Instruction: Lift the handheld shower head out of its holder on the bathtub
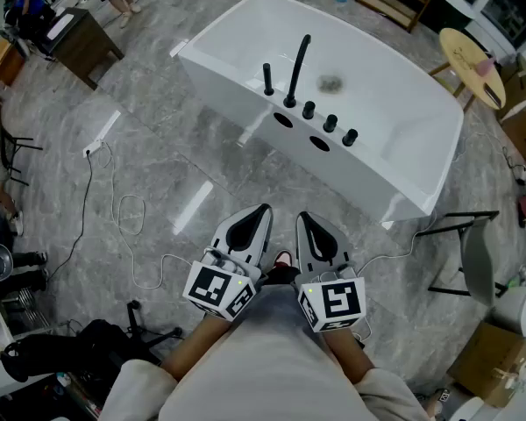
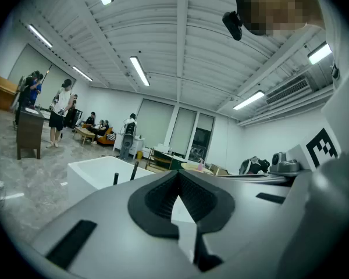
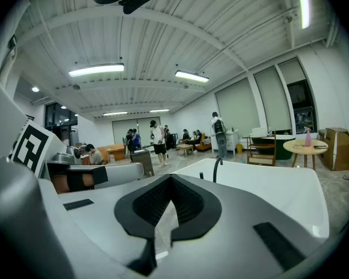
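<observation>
A white bathtub [image 1: 394, 147] stands on the grey floor ahead of me. On its near rim stand a short black upright shower head [image 1: 267, 79] in its holder, a tall curved black spout [image 1: 296, 67] and three black knobs [image 1: 330, 123]. My left gripper [image 1: 261, 212] and right gripper [image 1: 302, 219] are side by side close to my body, well short of the tub, both shut and empty. In the left gripper view its jaws [image 2: 177, 176] meet, with the tub [image 2: 93, 173] far off. In the right gripper view the shut gripper [image 3: 171, 180] faces the tub [image 3: 267, 193] and spout [image 3: 216, 168].
A dark wooden cabinet [image 1: 83, 40] stands far left and a round wooden table [image 1: 469, 55] far right. Cables [image 1: 114, 204] trail over the floor at left. A grey chair [image 1: 475, 254] and a cardboard box [image 1: 495, 362] sit at right. People stand in the background [image 3: 158, 139].
</observation>
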### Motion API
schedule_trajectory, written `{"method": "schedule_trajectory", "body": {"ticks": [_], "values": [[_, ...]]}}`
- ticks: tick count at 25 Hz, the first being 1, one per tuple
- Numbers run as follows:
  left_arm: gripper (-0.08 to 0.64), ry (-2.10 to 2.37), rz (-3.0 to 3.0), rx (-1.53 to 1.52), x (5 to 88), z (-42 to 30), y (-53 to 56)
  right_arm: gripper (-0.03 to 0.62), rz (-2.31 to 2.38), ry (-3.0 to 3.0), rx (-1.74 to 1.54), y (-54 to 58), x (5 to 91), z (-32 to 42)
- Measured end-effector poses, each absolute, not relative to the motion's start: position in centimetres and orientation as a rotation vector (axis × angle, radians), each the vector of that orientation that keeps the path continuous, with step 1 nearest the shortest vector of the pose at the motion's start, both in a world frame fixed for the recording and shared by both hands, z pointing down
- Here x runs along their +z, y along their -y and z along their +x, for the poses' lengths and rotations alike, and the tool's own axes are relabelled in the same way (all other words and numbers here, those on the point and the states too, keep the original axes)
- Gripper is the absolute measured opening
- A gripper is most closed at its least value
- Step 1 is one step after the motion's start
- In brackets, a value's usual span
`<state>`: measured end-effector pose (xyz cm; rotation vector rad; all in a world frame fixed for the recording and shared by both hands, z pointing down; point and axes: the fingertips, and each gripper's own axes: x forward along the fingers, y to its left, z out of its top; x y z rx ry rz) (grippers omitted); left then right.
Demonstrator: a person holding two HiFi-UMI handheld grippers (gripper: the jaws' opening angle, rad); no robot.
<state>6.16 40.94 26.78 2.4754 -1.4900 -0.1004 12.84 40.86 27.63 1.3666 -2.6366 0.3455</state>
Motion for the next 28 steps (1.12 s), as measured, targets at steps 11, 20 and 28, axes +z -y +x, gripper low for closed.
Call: {"method": "schedule_trajectory", "body": {"ticks": [11,20,28], "values": [[0.006,1.507,2.52,-0.078,26.4,8.2,-40.9,0.017,1.345,2.657,0.35,-40.6,27.4,14.0],[0.006,1.538,2.48,-0.042,26.8,8.2,-41.0,0.018,1.338,2.71,0.46,-40.4,27.4,15.0],[0.006,1.505,2.474,0.014,27.1,8.5,-40.3,0.018,1.313,2.701,0.542,-39.6,28.9,15.1]]}}
